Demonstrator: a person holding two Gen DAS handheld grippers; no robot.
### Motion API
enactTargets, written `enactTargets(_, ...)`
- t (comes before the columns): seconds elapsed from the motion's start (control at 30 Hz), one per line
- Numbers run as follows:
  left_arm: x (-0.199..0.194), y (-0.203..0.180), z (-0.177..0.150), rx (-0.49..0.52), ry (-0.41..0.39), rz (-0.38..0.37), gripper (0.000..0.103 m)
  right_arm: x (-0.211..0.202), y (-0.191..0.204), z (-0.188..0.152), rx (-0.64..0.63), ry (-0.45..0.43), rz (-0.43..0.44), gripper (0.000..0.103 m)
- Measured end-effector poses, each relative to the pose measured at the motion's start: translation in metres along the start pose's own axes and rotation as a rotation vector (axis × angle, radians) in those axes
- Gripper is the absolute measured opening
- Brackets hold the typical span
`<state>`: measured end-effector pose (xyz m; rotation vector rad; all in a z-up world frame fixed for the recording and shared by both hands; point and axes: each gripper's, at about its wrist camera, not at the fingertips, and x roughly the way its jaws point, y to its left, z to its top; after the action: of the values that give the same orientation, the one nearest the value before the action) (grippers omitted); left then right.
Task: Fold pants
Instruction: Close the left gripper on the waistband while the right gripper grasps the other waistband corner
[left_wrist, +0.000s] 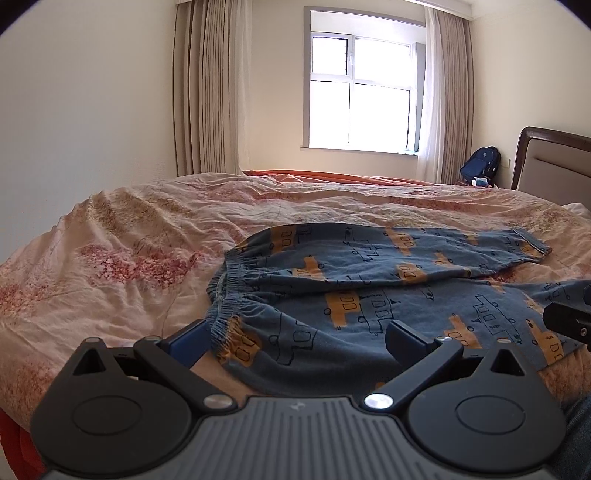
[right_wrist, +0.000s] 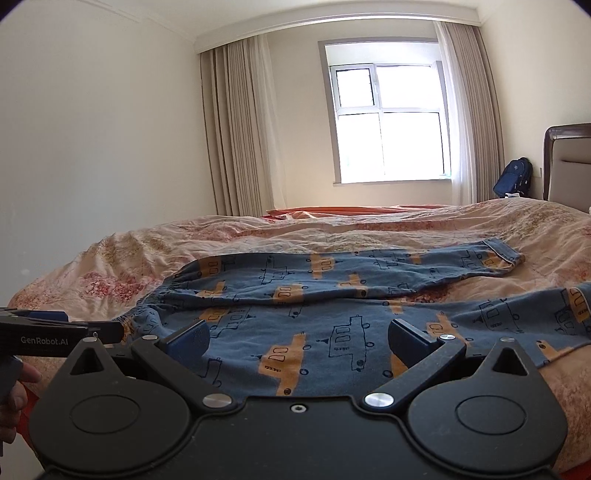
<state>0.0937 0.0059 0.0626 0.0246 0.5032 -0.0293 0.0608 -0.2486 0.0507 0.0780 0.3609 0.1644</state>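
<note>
Blue pants (left_wrist: 369, 280) printed with orange vehicles lie spread flat on the bed, waistband to the left, both legs running to the right. My left gripper (left_wrist: 295, 338) is open low over the near waistband corner, fingers wide apart with cloth between them but not pinched. In the right wrist view the same pants (right_wrist: 332, 295) stretch across the quilt. My right gripper (right_wrist: 299, 338) is open above the near leg, a little to the right of the waist. The left gripper (right_wrist: 62, 332) shows at that view's left edge, held by a hand (right_wrist: 14, 391).
The bed carries a wrinkled pink floral quilt (left_wrist: 129, 240) with an orange blanket (left_wrist: 332, 176) at its far edge. A wooden headboard (left_wrist: 554, 158) stands on the right. A blue backpack (left_wrist: 480, 164) sits in the far corner beside the window (left_wrist: 362, 96) and curtains.
</note>
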Motion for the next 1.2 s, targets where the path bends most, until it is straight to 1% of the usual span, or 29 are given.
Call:
enactTargets(0.1,0.023,0.005,0.019,0.002,0.0,0.008,0.103,0.023,-0.005,0.016,-0.044,-0.003,0.002,0.103)
enactTargets(0.2,0.049,0.009,0.04,0.008,0.004,0.018,0.103,0.05,-0.014,0.033,-0.055,0.001,0.03,0.103)
enactTargets(0.23,0.058,0.011,0.046,0.015,0.005,0.021,0.103,0.06,-0.019,0.039,-0.049,-0.001,0.057,0.103)
enactTargets(0.33,0.09,0.014,0.065,0.064,0.0,0.028,0.103,0.087,-0.036,0.055,-0.049,-0.034,0.179,0.103)
enactTargets(0.4,0.11,0.017,0.076,0.103,-0.002,0.037,0.103,0.109,-0.045,0.068,-0.094,-0.013,0.216,0.103)
enactTargets(0.5,0.14,0.022,0.089,0.152,-0.009,0.028,0.103,0.144,-0.057,0.089,-0.18,0.042,0.21,0.103)
enactTargets(0.6,0.175,0.029,0.102,0.184,0.016,-0.007,0.103,0.19,-0.075,0.107,-0.218,0.127,0.251,0.103)
enactTargets(0.7,0.208,0.035,0.11,0.226,0.043,-0.069,0.103,0.236,-0.086,0.117,-0.271,0.213,0.319,0.103)
enactTargets(0.8,0.238,0.041,0.114,0.277,0.078,-0.13,0.103,0.278,-0.088,0.121,-0.386,0.268,0.332,0.102)
enactTargets(0.87,0.254,0.046,0.117,0.306,0.098,-0.157,0.103,0.302,-0.092,0.122,-0.43,0.302,0.334,0.1)
enactTargets(1.0,0.277,0.052,0.121,0.31,0.136,-0.207,0.103,0.344,-0.097,0.125,-0.47,0.35,0.348,0.092)
enactTargets(1.03,0.281,0.052,0.121,0.312,0.144,-0.221,0.103,0.352,-0.099,0.126,-0.474,0.36,0.35,0.089)
enactTargets(1.13,0.291,0.049,0.123,0.33,0.166,-0.264,0.102,0.373,-0.102,0.126,-0.493,0.403,0.373,0.082)
enactTargets(1.2,0.295,0.044,0.125,0.351,0.167,-0.283,0.098,0.381,-0.102,0.125,-0.514,0.421,0.377,0.081)
